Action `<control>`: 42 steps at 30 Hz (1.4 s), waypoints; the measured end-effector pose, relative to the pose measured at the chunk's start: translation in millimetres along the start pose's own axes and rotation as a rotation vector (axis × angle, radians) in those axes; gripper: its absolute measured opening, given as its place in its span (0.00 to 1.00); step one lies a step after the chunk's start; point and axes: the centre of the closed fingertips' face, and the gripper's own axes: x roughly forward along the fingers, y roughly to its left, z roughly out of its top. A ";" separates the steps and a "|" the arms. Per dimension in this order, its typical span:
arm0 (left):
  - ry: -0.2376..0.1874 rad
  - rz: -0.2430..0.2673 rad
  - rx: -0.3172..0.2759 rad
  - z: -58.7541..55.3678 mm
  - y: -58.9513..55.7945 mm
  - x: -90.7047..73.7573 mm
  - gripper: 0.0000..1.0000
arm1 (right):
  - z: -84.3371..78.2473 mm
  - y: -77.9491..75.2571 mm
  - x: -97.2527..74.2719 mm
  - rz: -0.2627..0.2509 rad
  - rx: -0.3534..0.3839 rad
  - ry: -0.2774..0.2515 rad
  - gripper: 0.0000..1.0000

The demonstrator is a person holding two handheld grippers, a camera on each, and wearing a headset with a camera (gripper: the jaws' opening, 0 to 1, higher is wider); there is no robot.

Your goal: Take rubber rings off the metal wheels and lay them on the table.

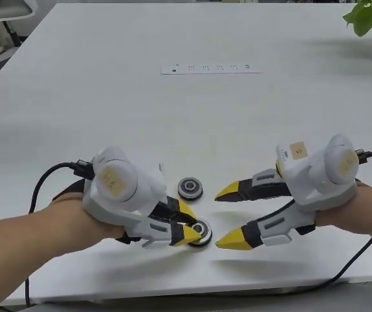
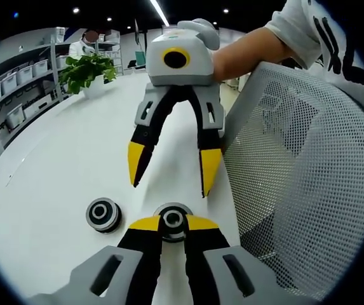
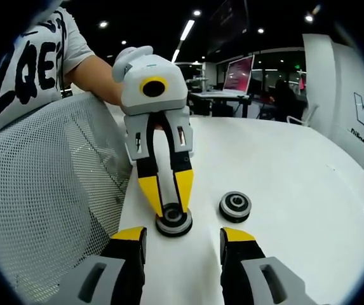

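Left gripper (image 1: 189,223) has its yellow-tipped jaws closed on the near wheel (image 1: 202,232), one tip against each side of it; in its own view the wheel sits right between the two tips. Right gripper (image 1: 231,216) is held with its jaws wide apart and nothing between them, its tips facing the left gripper's across the wheel and just short of it.

Around the work, the white table (image 1: 173,117) carries a power strip (image 1: 210,68) well away at the far side, and a plant (image 1: 371,16) shows at the far right corner. A black cable (image 1: 49,175) trails from the left gripper over the near edge. A mesh chair back (image 2: 296,178) stands close beside the table, to the right in the left gripper view. Nothing lies between the right gripper's tips and either wheel.

The far wheel (image 1: 190,188) lies on the table just beyond the near wheel, apart from it and untouched by either gripper. It sits a little to the left of the left gripper's jaws in that gripper's view.

Both wheels lie flat, hub holes facing up, so their axles stand upright from the table; being round, they have no long side. A black rubber ring (image 2: 89,215) circles the far wheel's rim, and the near wheel shows the same dark band around its metal hub.
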 end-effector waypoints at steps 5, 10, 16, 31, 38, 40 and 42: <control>-0.005 0.002 -0.006 0.4 0.2 0.1 0.08 | 0.1 2.8 5.0 0.010 0.017 -0.006 0.41; -0.011 0.005 -0.011 0.5 0.7 0.1 0.08 | -2.4 5.2 10.2 0.024 0.014 0.007 0.35; -0.012 0.007 -0.006 0.6 0.6 0.2 0.08 | -1.8 11.6 15.9 0.039 0.018 0.009 0.33; -0.018 0.008 -0.006 1.2 0.8 0.7 0.08 | -4.9 10.0 22.9 0.032 0.105 -0.013 0.26; -0.017 0.011 -0.004 1.5 0.7 1.0 0.08 | -6.7 9.6 23.7 0.031 0.112 -0.014 0.25; -0.016 0.012 -0.003 1.6 0.5 1.1 0.08 | -8.6 9.5 23.8 0.030 0.107 -0.007 0.24; -0.016 0.013 -0.004 1.6 0.3 1.1 0.08 | -8.6 10.1 23.3 0.029 0.107 -0.007 0.24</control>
